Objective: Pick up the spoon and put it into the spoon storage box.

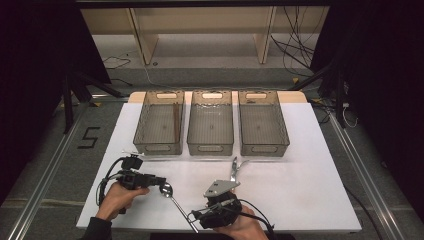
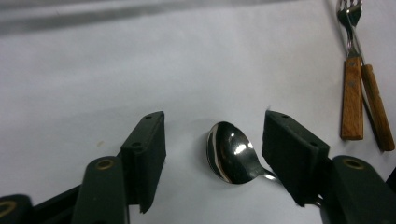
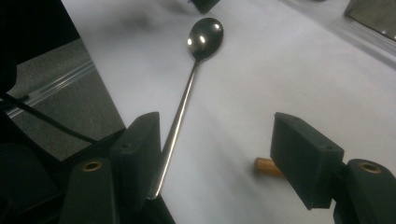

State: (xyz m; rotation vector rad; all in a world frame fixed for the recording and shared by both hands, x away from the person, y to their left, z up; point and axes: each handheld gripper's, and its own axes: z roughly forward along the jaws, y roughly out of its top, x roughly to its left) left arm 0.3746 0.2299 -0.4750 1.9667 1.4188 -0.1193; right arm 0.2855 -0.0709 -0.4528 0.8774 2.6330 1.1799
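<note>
Straddling the spoon (image 2: 232,153) bowl on the white tabletop (image 1: 300,165), the left gripper (image 2: 212,154) fingers, parted and not yet touching, should close squarely, while the right gripper (image 3: 215,158), open beside the spoon's handle end, stays clear.

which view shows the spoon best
The right gripper view: the whole spoon shows, bowl to handle end. The left gripper view shows its bowl close up between the open jaws of the left hand-held gripper. In the high view it is small.
</note>
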